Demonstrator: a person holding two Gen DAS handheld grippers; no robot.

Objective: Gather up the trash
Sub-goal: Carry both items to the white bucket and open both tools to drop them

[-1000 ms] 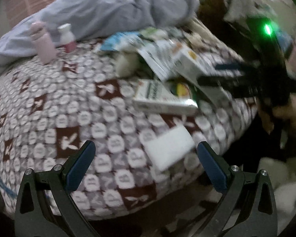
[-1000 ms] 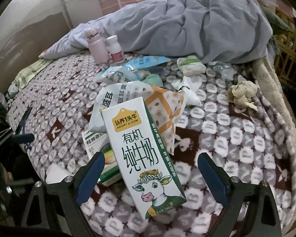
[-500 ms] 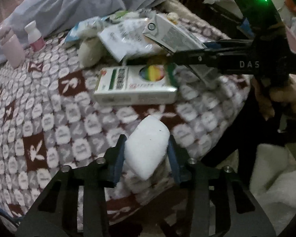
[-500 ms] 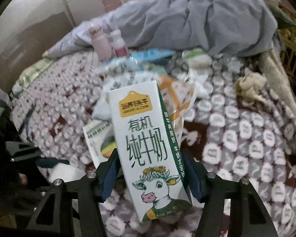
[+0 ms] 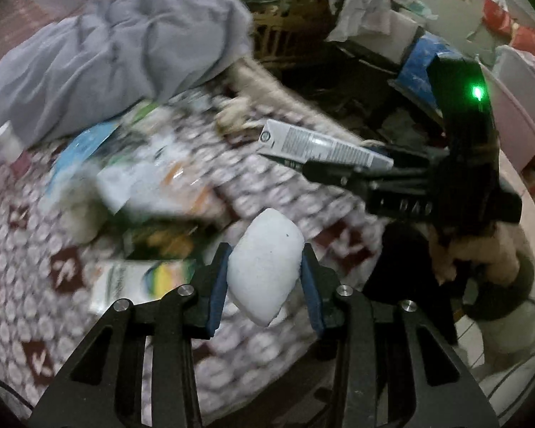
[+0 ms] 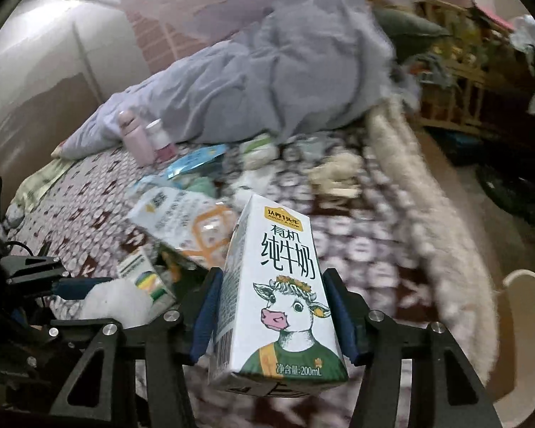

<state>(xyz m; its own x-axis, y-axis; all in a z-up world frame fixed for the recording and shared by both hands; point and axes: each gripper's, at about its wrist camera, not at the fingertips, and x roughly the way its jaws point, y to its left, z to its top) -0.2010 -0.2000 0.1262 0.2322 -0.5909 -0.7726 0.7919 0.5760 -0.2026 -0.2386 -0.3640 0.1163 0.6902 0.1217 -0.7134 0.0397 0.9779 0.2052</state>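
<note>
My left gripper is shut on a white soft wad, held off the patterned blanket. My right gripper has a white milk carton with a cow drawing between its blue pads. Its jaws are closing and the pads press the carton's sides. In the left wrist view the milk carton hangs above the bed's edge, gripped by the right gripper. In the right wrist view the left gripper shows at lower left with the white wad.
On the blanket lie snack bags, a green-and-white box, crumpled tissue, a pink bottle and a small white bottle. A grey duvet is heaped behind. A round pale rim stands beside the bed.
Both grippers went from wide open to closed, the left on the white wad, the right on the milk carton. Both have lifted their items off the bed and swung to the right.
</note>
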